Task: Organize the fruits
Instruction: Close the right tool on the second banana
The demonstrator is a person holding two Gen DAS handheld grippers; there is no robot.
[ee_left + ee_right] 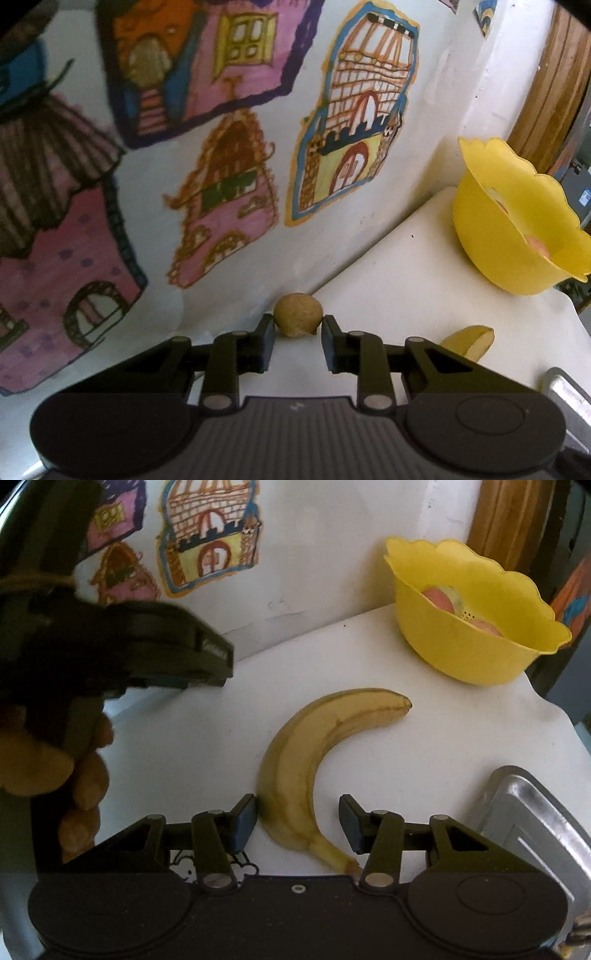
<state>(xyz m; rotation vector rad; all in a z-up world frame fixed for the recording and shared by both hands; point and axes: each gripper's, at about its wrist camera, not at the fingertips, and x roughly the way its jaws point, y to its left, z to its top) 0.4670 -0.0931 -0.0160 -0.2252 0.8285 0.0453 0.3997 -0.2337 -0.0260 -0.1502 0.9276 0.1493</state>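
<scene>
A small round tan-yellow fruit (pixel 297 314) sits at the table's back edge against the painted wall, and my left gripper (pixel 297 326) is shut on it, a fingertip pressed to each side. In the right wrist view a yellow banana (pixel 295 760) lies curved on the white table (pixel 461 738). My right gripper (pixel 297 821) stands open around its stem end, with the left pad close to the banana's side. A yellow scalloped bowl (pixel 461 653) at the back right holds pinkish fruits (pixel 441 598). The left gripper's body (pixel 159 646) and the hand (pixel 85 775) holding it fill the left side.
A metal tray (pixel 532 819) lies at the table's right front corner, also seen as the tray's edge (pixel 569 391). The wall with painted houses (pixel 221 206) runs close behind the table. A wooden door frame (pixel 509 520) stands beyond the bowl (pixel 517 229).
</scene>
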